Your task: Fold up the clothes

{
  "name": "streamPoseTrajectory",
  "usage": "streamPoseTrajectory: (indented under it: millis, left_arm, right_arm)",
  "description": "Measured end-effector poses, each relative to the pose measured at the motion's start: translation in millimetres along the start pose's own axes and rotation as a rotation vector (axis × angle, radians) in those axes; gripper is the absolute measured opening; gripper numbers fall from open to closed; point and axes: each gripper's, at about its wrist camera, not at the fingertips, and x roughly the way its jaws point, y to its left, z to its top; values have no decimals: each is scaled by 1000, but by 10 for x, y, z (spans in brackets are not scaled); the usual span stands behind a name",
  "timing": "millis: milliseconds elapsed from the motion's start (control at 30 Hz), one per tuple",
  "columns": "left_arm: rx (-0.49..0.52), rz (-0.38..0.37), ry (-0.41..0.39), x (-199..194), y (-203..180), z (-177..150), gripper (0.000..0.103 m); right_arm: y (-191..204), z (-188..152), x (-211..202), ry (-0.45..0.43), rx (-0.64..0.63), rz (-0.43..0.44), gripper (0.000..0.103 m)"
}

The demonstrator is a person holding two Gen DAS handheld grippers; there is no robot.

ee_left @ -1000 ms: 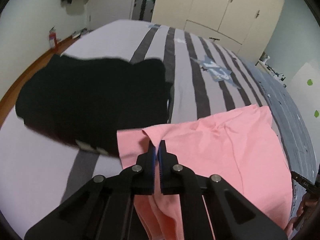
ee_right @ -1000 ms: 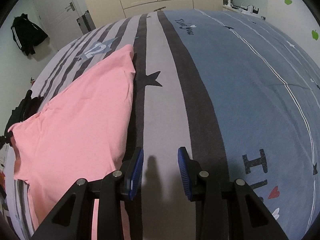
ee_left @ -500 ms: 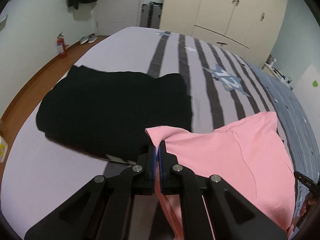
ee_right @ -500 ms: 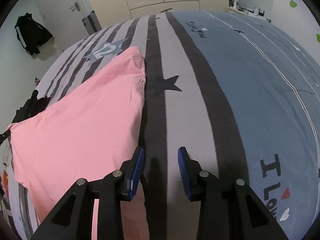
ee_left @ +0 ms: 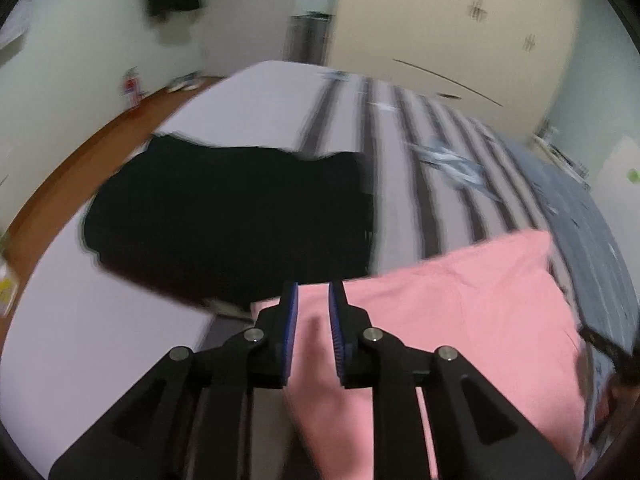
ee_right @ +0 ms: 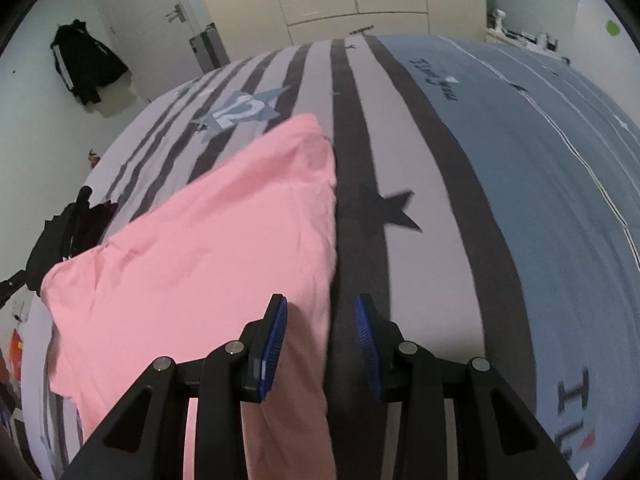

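Note:
A pink garment (ee_left: 460, 312) lies folded flat on the striped bed; it also shows in the right wrist view (ee_right: 208, 256). My left gripper (ee_left: 313, 294) is open with a narrow gap, above the garment's near left corner, holding nothing. My right gripper (ee_right: 321, 308) is open and empty, above the garment's right edge. A folded black garment (ee_left: 240, 220) lies to the left of the pink one.
The bed (ee_right: 520, 200) has grey and dark stripes and a blue part to the right. Wooden floor (ee_left: 60, 184) runs along the bed's left side. Wardrobe doors (ee_left: 460, 32) and a door stand behind. Dark clothing (ee_right: 60, 236) sits at the bed's left edge.
My left gripper has opened and let go of the pink garment's corner, which now lies flat. My right gripper stayed open and shifted left, over the garment's right edge.

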Motion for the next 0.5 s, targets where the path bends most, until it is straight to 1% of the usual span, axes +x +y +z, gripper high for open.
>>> streamPoseTrajectory:
  millis: [67, 167, 233, 300, 367, 400, 467, 500]
  left_arm:
    - [54, -55, 27, 108, -285, -53, 13]
    - [101, -138, 78, 347, -703, -119, 13]
    - [129, -176, 107, 487, -1002, -180, 13]
    - [158, -196, 138, 647, -1247, -244, 13]
    - [172, -163, 194, 944, -1326, -258, 13]
    - [162, -142, 210, 1027, -1322, -270, 13]
    - [132, -100, 234, 1152, -1293, -299, 13]
    - [129, -85, 231, 1147, -1286, -288, 13]
  right_arm:
    - [36, 49, 79, 8, -25, 3, 32]
    - [0, 19, 181, 34, -50, -14, 32]
    - [-62, -25, 220, 48, -57, -22, 32]
    - [-169, -52, 224, 51, -50, -30, 32]
    - [-322, -60, 196, 47, -20, -36, 32]
    - [-420, -60, 179, 44, 0, -40, 33]
    - [-619, -70, 151, 42, 37, -56, 33]
    - [-714, -77, 135, 40, 54, -56, 33]
